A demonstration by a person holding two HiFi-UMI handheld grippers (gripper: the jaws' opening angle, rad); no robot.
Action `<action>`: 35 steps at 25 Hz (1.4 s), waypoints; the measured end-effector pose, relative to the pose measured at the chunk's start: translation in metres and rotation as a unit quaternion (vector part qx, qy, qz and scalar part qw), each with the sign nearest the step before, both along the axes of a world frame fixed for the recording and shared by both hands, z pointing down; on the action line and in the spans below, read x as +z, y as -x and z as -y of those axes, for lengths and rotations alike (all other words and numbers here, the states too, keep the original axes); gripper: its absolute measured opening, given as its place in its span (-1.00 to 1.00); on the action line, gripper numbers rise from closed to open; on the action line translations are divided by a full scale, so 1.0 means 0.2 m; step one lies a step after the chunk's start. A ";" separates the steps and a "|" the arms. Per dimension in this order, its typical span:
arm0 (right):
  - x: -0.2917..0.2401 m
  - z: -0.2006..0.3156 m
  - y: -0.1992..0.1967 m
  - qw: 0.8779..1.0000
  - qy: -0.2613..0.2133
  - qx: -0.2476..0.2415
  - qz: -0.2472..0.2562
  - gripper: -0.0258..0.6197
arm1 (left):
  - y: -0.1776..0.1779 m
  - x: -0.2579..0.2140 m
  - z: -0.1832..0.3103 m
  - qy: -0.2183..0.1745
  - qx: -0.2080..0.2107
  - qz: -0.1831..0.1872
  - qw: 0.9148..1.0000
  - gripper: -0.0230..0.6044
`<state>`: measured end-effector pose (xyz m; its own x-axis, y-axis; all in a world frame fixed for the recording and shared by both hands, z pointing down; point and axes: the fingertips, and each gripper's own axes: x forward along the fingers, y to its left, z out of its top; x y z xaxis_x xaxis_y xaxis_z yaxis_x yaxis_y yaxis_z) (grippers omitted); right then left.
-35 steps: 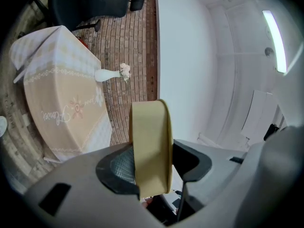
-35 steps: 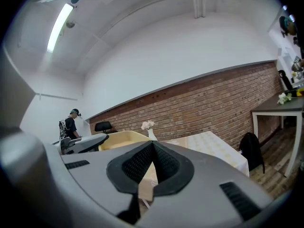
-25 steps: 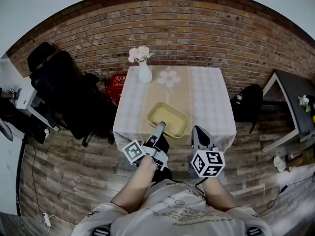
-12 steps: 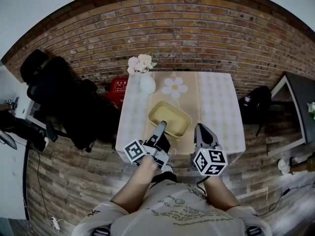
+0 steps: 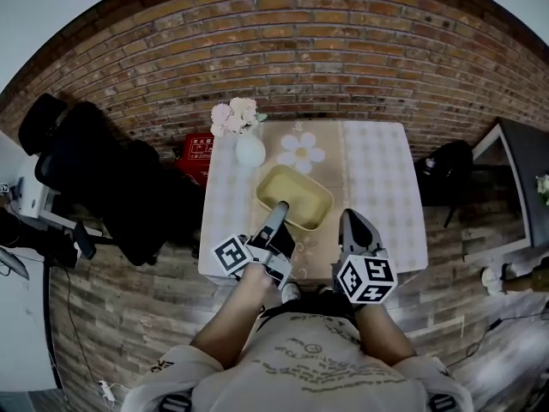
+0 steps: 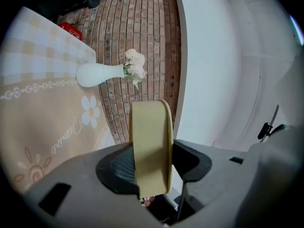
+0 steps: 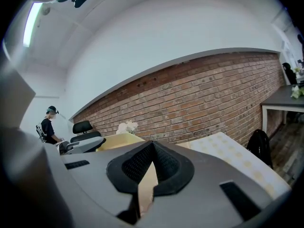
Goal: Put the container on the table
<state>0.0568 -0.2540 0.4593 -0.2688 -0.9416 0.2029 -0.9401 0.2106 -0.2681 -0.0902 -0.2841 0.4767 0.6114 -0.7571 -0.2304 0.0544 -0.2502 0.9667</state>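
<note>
The pale yellow container (image 5: 294,196) is a shallow rectangular tub held over the near half of the table (image 5: 377,166), which has a checked cloth. My left gripper (image 5: 276,218) is shut on the tub's near rim. In the left gripper view the yellow wall (image 6: 151,146) stands edge-on between the two dark pads, and the left gripper (image 6: 152,164) clamps it. My right gripper (image 5: 352,227) hovers just right of the tub with nothing in it. Its jaws meet at the tips in the right gripper view (image 7: 151,148), where the container (image 7: 121,140) shows to its left.
A white vase (image 5: 250,149) of pale flowers stands on the table's far left, close behind the tub. A red box (image 5: 197,147) and a black office chair (image 5: 103,166) are left of the table. A black bag (image 5: 446,163) and a dark side table (image 5: 523,166) are on the right.
Both grippers and the tub have moved forward, from the table's near edge to over its near half. The table now lies closer below me.
</note>
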 end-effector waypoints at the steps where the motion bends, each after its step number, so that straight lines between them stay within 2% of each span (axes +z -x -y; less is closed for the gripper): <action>1: 0.01 0.02 -0.01 1.000 0.002 0.000 0.000 -0.92 | -0.02 0.01 0.01 0.002 0.002 0.000 1.000 -0.23; 5: 0.01 0.11 -0.06 1.000 0.003 -0.008 -0.007 -0.92 | -0.08 0.03 0.08 0.008 0.004 -0.007 1.000 -0.24; 11: -0.01 0.27 -0.09 1.000 0.003 -0.030 -0.007 -0.92 | -0.16 0.11 0.22 0.016 0.003 0.006 1.000 -0.24; 14: 0.02 0.33 -0.12 0.999 0.012 -0.040 -0.007 -0.92 | -0.22 0.18 0.29 0.020 0.015 0.017 1.000 -0.24; 21: 0.11 0.44 -0.20 0.998 0.034 -0.055 -0.008 -0.92 | -0.30 0.30 0.47 0.024 0.020 0.008 0.999 -0.24; 35: 0.24 0.67 -0.44 0.997 0.062 -0.052 -0.008 -0.91 | -0.40 0.68 0.89 0.077 -0.018 0.017 0.997 -0.24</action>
<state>0.1452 -0.3871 0.5076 -0.3589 -0.8762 0.3218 -0.9195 0.2725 -0.2834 -0.0109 -0.4611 0.6133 0.5881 -0.8038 -0.0893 0.0146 -0.0998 0.9949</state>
